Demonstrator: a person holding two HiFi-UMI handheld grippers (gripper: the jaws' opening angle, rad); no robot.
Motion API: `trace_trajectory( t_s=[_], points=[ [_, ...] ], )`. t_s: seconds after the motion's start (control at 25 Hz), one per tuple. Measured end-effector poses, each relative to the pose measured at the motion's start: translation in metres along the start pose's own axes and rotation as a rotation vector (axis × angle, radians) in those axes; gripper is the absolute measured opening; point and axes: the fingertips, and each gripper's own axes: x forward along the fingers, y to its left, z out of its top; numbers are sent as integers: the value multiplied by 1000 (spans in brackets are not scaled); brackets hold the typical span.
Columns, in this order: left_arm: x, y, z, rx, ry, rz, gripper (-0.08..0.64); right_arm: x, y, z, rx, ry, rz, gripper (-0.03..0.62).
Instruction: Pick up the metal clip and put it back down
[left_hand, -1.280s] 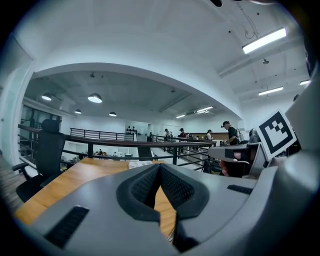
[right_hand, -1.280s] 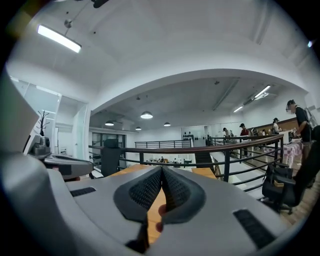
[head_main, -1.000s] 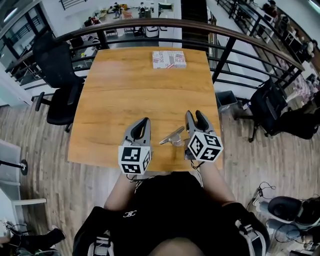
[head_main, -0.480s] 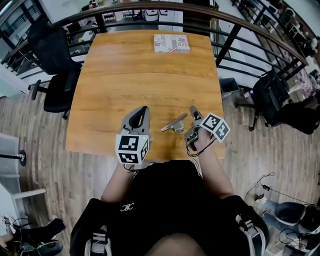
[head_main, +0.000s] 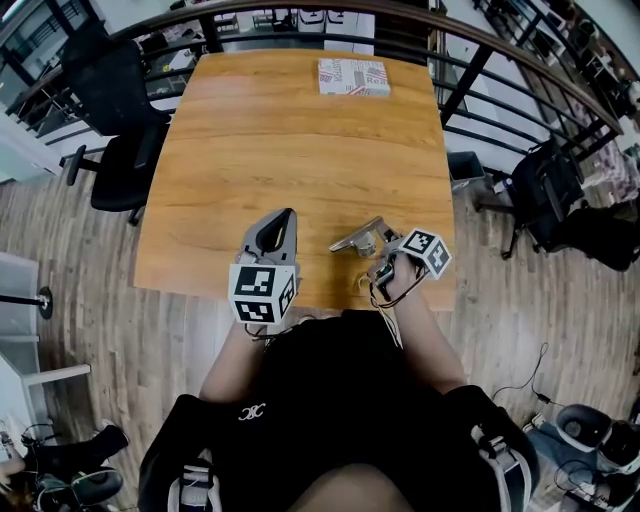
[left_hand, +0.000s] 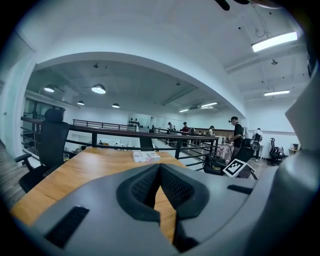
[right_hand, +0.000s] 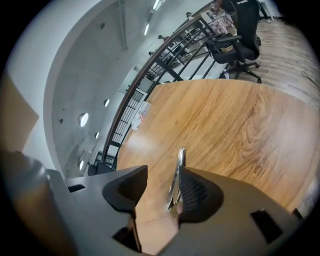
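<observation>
The metal clip (head_main: 357, 238) lies near the front edge of the wooden table (head_main: 300, 140), its silver lever pointing left and away. My right gripper (head_main: 384, 243) is rolled onto its side just right of it. In the right gripper view the clip (right_hand: 176, 181) stands edge-on between the jaws of the right gripper (right_hand: 161, 172). It rests against the right pad, and a clear gap separates it from the left pad. My left gripper (head_main: 285, 218) sits left of the clip with nothing in it. In its own view the left gripper (left_hand: 159, 167) has its jaw tips meeting.
A red-and-white printed box (head_main: 352, 76) lies at the table's far edge, also seen in the left gripper view (left_hand: 146, 156). A black railing (head_main: 480, 70) runs behind and to the right of the table. Black office chairs stand at the left (head_main: 120, 120) and right (head_main: 545, 205).
The right gripper has rolled from upright onto its side and moved in around the clip. The clip and the left gripper have stayed where they were on the table.
</observation>
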Motion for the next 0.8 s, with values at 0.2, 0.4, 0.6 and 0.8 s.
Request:
trace_trajectory(
  t_s=[0.2, 0.4, 0.6, 0.8],
  points=[
    [-11, 5, -7, -3, 12, 26, 14, 13, -14, -24, 87, 67, 30, 199],
    [-28, 15, -10, -4, 5, 61, 14, 24, -23, -43, 165, 104, 46, 199],
    [-40, 22, -9, -5, 4, 85, 14, 33, -24, -54, 230, 130, 44, 179],
    [-52, 24, -9, 1, 3, 100, 14, 31, -27, -55, 232, 104, 5, 38]
  ],
)
